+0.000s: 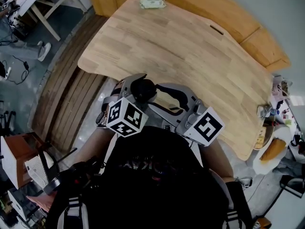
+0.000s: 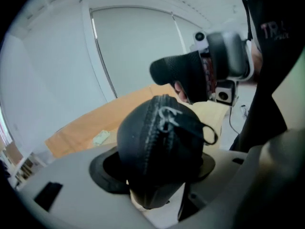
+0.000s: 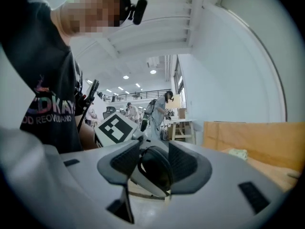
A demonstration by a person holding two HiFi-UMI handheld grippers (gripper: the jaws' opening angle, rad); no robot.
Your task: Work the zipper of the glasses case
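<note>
Left gripper (image 2: 157,168) is clamped on the black glasses case (image 2: 159,144), held off the table (image 1: 190,46) near its edge, close to the person's chest. The zipper (image 2: 153,128) runs along the case's top, pull (image 2: 167,114) at the far end. Right gripper (image 3: 152,165): jaws apart, gripping nothing, just beside the case's end.

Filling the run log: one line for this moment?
left gripper: shut on case | right gripper: open, at case
</note>
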